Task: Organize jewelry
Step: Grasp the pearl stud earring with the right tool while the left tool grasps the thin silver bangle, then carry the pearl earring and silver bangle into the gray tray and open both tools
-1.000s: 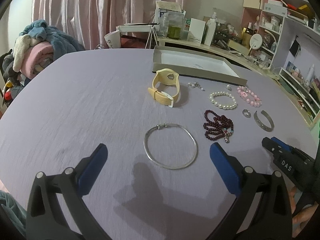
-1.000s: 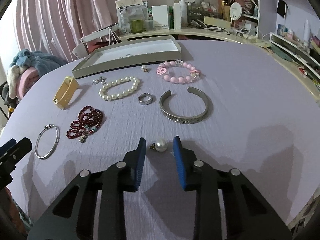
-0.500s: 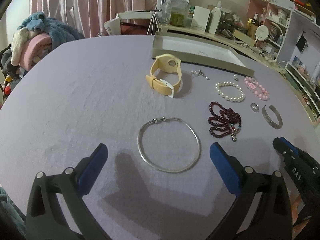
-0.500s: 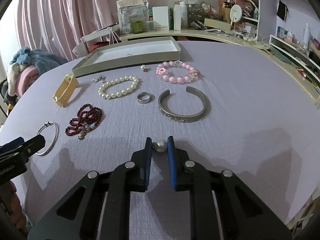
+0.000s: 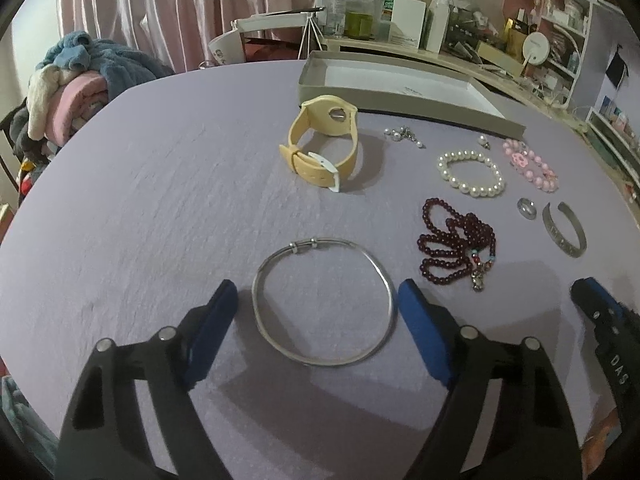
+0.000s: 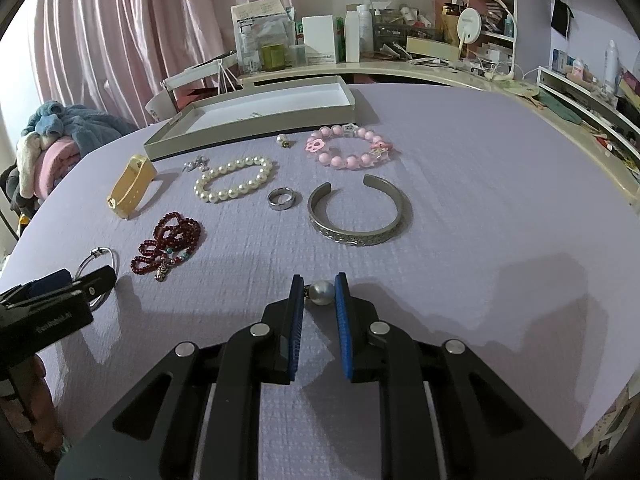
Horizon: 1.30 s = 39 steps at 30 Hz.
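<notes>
Nearest, the right tool point(image 6: 318, 294) pinches the pearl earring point(image 6: 322, 291) just off the desk point(image 6: 480, 184), ready to carry, while the left tool point(image 5: 318, 304), jaws closing, straddles the silver bangle point(image 5: 323, 303) without touching, the open box point(image 6: 256, 114) beyond awaiting both

Tablecloth point(image 6: 460, 184) lilac, faintly textured. Watch strap point(image 5: 320, 148) pale yellow with white tip. Bead bracelets: white pearl point(image 6: 234, 178), pink point(image 6: 352, 146), dark red point(image 5: 456, 240). Cuff point(image 6: 360, 216) grey, engraved scrollwork. Curtain point(image 6: 120, 20), upper left, pink. Gripper pads point(image 6: 342, 312) blue.
</notes>
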Each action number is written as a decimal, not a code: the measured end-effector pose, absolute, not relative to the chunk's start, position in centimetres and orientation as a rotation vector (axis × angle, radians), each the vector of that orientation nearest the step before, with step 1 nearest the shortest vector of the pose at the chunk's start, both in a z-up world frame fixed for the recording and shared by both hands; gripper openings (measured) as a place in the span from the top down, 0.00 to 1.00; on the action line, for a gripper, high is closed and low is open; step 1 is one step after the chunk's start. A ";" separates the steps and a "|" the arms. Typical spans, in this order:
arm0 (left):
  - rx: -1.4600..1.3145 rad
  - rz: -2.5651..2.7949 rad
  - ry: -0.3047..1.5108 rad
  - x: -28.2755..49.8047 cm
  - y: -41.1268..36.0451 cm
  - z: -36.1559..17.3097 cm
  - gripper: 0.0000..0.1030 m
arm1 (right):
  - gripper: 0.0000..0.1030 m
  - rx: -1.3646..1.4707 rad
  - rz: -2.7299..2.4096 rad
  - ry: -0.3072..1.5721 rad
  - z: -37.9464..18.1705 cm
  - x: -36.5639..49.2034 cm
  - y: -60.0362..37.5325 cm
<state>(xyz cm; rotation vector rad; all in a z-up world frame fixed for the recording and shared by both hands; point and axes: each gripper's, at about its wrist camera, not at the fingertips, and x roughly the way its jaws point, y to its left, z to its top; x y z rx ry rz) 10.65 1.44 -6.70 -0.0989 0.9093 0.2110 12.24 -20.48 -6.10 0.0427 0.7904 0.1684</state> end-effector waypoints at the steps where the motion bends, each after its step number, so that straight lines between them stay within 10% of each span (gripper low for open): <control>1: -0.095 0.210 0.908 10.6 1.3 -6.7 0.20 | 0.84 0.042 0.168 0.789 -6.1 12.2 -20.5; 25: -0.127 0.174 0.807 10.9 3.6 -1.3 0.30 | 0.84 0.050 0.252 0.702 -1.0 13.6 -20.5; 39: -0.113 0.053 0.726 26.1 3.4 6.5 0.30 | 0.84 0.040 0.384 0.653 5.6 29.0 -16.8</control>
